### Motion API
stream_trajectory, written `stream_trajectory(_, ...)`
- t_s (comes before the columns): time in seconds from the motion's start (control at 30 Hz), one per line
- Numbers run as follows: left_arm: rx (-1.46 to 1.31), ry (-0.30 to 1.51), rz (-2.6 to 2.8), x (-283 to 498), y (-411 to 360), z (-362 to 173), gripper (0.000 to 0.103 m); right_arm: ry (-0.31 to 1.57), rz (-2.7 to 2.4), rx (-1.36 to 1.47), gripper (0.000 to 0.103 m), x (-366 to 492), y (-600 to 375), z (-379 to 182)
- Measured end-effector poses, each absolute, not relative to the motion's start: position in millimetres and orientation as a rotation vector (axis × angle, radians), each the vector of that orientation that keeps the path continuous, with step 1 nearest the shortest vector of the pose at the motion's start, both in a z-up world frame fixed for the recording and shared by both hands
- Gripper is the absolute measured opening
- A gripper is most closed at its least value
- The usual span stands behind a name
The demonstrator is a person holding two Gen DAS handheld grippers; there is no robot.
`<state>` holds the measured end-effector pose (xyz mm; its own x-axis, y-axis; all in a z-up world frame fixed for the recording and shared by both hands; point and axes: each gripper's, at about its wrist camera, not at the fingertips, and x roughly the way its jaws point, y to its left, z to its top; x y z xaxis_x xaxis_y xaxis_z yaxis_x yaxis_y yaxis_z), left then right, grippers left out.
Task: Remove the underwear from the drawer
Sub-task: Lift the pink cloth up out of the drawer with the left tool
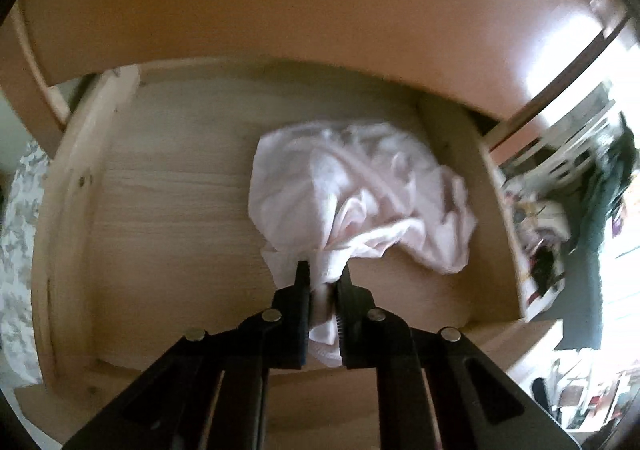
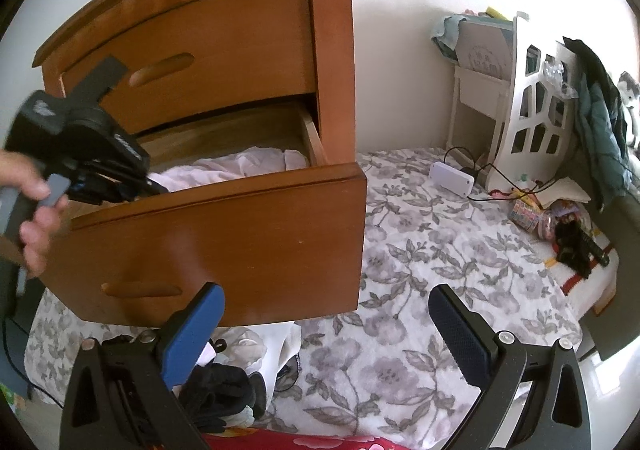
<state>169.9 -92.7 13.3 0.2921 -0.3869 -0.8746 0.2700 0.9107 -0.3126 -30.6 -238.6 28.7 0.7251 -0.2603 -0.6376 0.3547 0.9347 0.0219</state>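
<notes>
While the underwear (image 1: 360,190) is clamped between the fingers of the left gripper (image 1: 323,278), a fold of the pale pink fabric is pinched at the tips and the bulk of the garment is seen resting on the wooden floor of the drawer (image 1: 160,210), toward its right side. The grasp is therefore judged complete, whereas the lift clear of the drawer is judged not yet done; no fabric is seen above the drawer front in the right wrist view. The right gripper (image 2: 326,320) is held with its blue-padded fingers wide apart, nothing between them, in front of the lower drawer panel. The left tool is seen gripped by a hand (image 2: 34,218) at the left edge of that view, with its nose reaching over the drawer front into the open compartment.

Beyond the grippers, the wooden nightstand (image 2: 248,50) is shown with its upper drawer closed. It is flanked by a bed covered in a floral sheet (image 2: 420,270). Farther off, a white box (image 2: 452,178) with a cable is laid on the sheet, and a white cut-out panel (image 2: 536,110) and hanging dark clothing (image 2: 600,122) are set against the far wall
</notes>
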Motion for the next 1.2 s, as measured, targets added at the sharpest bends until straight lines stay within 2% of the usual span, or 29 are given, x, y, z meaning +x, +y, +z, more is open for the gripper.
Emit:
stream_trajectory(0.1,-0.202,1.126,-0.475,155.8,-73.3,35.6,0.011,0.676,-0.344,0.133,0.103,-30.8,-236.2,29.8)
stream_trajectory(0.4,-0.454,0.927,-0.593,106.8,-45.5,58.0,0.011,0.662,-0.351,0.085,0.103,-31.2,-228.2,32.3)
stream_trajectory(1.2,-0.549,0.612,-0.689,20.4,13.5,136.3,0.011,0.545,-0.342,-0.011,0.103,-44.9,-207.0,44.9)
